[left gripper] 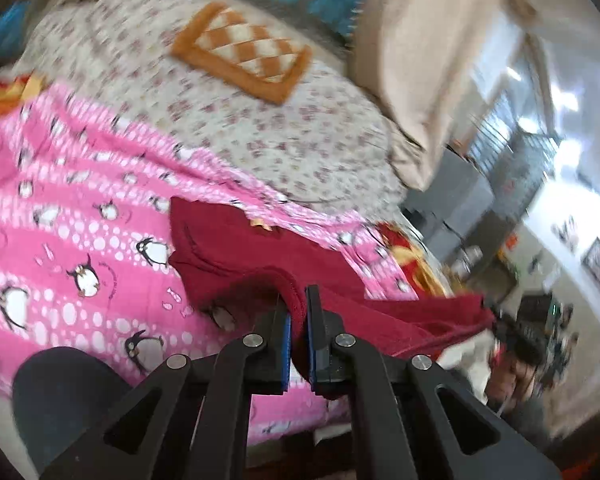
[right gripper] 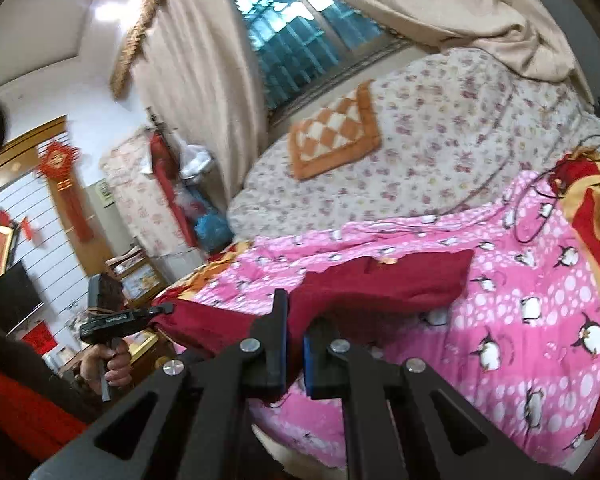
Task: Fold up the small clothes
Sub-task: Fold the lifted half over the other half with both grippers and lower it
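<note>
Red garment — near edge pinched in both tongs, left gripper and right gripper clamped on the cloth, far part lying on the pink penguin blanket. No finished fold visible; folding looks barely begun — most work left.

Both cameras ride just behind their jaws, close over the bed, looking slightly downward across it. The left view faces the bed's right end; the right view faces left toward the window. Both share the checked cushion.
</note>
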A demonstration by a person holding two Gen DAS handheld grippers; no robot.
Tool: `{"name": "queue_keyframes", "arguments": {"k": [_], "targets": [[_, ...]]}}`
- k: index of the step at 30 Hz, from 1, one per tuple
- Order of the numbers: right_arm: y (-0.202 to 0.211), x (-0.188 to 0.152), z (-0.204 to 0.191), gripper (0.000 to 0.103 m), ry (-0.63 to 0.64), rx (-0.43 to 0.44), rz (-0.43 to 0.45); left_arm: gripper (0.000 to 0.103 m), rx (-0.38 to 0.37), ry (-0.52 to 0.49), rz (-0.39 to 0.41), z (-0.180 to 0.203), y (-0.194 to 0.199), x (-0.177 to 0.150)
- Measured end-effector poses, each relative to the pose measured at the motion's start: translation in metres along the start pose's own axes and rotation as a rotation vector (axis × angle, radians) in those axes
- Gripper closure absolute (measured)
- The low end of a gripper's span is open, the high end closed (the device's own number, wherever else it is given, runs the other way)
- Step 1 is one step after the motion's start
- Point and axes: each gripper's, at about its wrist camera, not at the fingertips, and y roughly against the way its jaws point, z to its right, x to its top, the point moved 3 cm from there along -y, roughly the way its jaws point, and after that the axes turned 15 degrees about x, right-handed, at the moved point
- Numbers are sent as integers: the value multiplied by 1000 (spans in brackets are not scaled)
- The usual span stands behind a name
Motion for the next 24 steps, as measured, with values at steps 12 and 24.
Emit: {"name": "queue_keyframes", "arguments": {"k": [12, 24], "targets": [[-112, 44, 149, 98, -209, -298, -41, 103, 245, -6, -66, 2, -161, 86], [-207, 20, 299, 97, -495, -505, -142, 103, 443, 2, -164, -41, -297, 92]]}}
